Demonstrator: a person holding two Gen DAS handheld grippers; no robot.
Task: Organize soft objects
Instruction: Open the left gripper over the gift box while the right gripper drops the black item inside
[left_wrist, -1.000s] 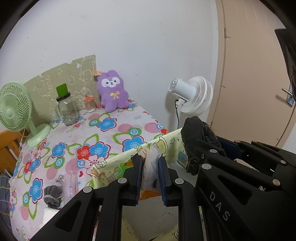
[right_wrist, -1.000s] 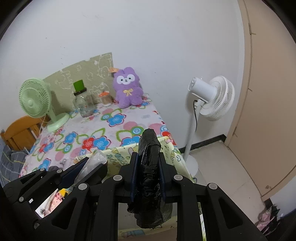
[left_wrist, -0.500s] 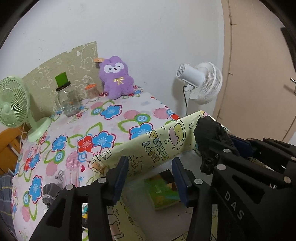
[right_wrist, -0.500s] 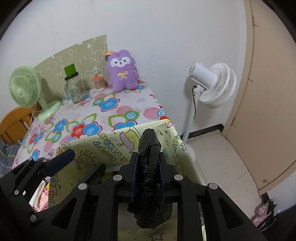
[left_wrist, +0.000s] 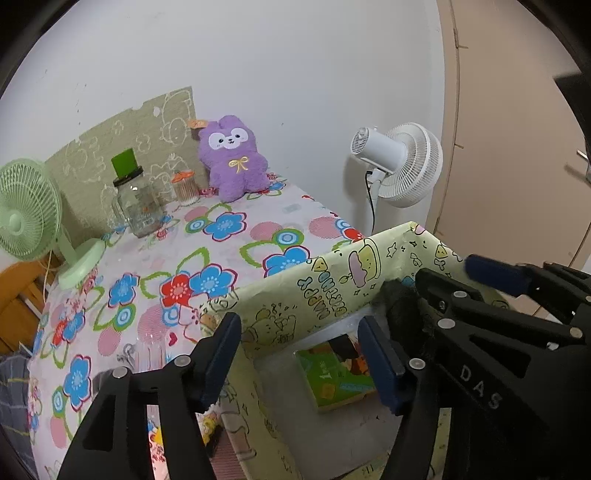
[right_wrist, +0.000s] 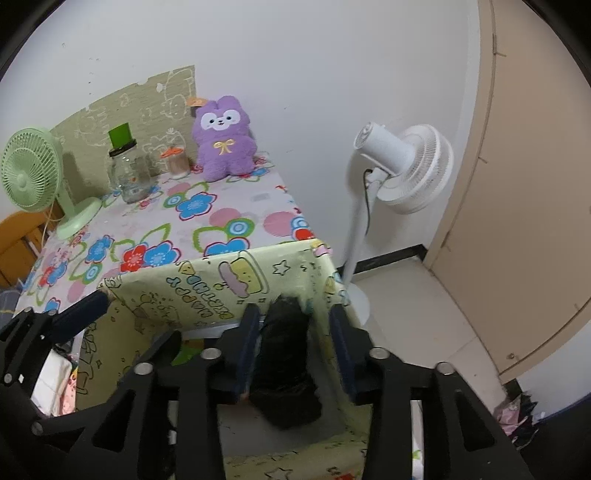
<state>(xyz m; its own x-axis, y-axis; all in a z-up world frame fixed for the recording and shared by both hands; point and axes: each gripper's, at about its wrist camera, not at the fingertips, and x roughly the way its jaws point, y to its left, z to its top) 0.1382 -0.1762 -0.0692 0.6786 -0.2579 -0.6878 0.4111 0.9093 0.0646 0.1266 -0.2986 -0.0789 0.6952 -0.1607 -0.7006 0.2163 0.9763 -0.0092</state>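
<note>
1. The left gripper (left_wrist: 301, 354) stands wide apart with nothing between its blue-padded fingers (left_wrist: 219, 356), poised over the near wall of the yellow cartoon-print box (left_wrist: 332, 291).
2. The right gripper (right_wrist: 293, 345) is also spread wide. The black soft bundle (right_wrist: 286, 365) sits between its fingers inside the box (right_wrist: 207, 291), at the corner toward 3 o'clock; whether the pads touch it I cannot tell.
3. In the left wrist view the same black bundle (left_wrist: 400, 310) shows at 3 o'clock behind the right gripper's frame, just inside the box's corner.
4. On the box floor lies a green picture book (left_wrist: 340, 373), at 6 o'clock from the printed wall.
5. Beyond the box, the flowered tablecloth (left_wrist: 229, 229) covers the table.
6. At 12 o'clock a purple plush bunny (left_wrist: 232, 158) leans upright against the white wall.
7. Toward 10 o'clock stand a glass jar (left_wrist: 136, 206) with a green topper and a small orange-lidded jar (left_wrist: 183, 188), near each other.
8. A mint desk fan (left_wrist: 29, 214) stands at 9 o'clock on the cloth.
9. A white pedestal fan (left_wrist: 402, 166) stands on the floor at 2 o'clock, beside the beige door (left_wrist: 517, 147).
</note>
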